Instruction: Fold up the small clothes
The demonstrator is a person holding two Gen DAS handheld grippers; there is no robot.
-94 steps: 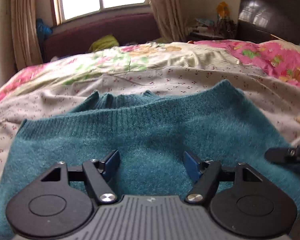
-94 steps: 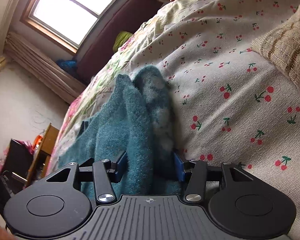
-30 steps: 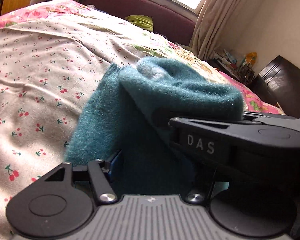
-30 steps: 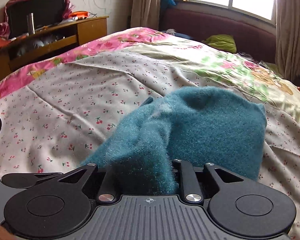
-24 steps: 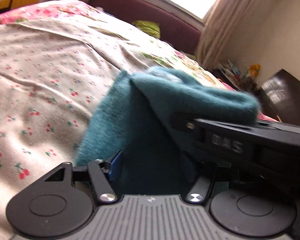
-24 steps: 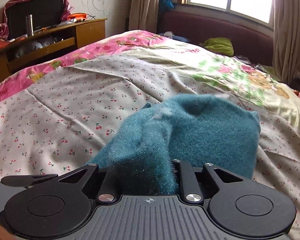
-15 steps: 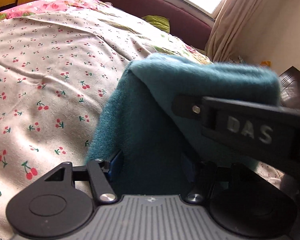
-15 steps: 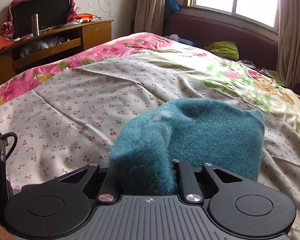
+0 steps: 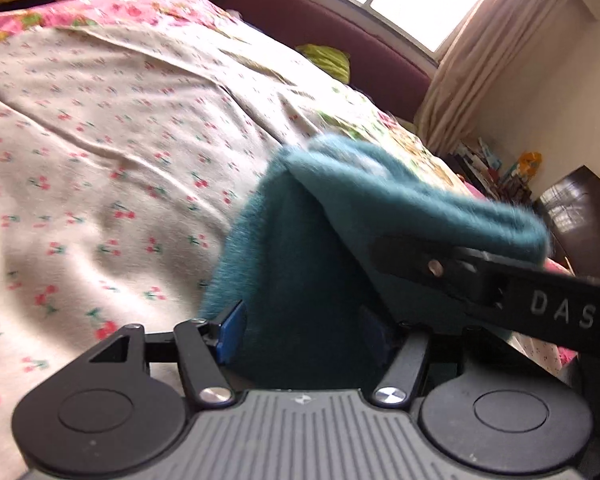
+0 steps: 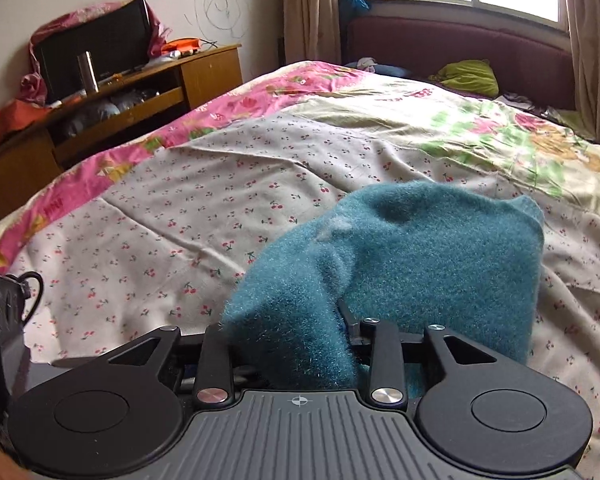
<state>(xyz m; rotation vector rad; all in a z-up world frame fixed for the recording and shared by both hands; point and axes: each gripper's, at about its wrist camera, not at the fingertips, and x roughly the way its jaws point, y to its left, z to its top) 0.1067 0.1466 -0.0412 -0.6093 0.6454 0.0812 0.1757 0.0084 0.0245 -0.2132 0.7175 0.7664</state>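
Observation:
A fuzzy teal sweater (image 9: 320, 260) (image 10: 440, 248) rises half-folded off the cherry-print bedspread (image 9: 100, 160) (image 10: 180, 220). My right gripper (image 10: 300, 344) has a wad of the sweater between its jaws, which are opening; the cloth hides its pads. In the left wrist view the right gripper's black finger (image 9: 440, 268) reaches in from the right under the raised fold. My left gripper (image 9: 304, 328) stands wide at the sweater's lower part. Cloth fills the gap between its blue pads (image 9: 232, 332), and I see no pinch there.
A wooden TV cabinet (image 10: 120, 92) stands left of the bed. A dark red padded bench (image 10: 460, 48) with a green cloth (image 10: 464, 76) runs under the window. Dark furniture (image 9: 580, 208) and a cluttered shelf (image 9: 500, 168) stand at the right.
The right jaws have spread a little around the sweater wad and the right gripper has risen slightly. The left gripper has shifted and rolled; the sweater's edge sits nearer its left pad.

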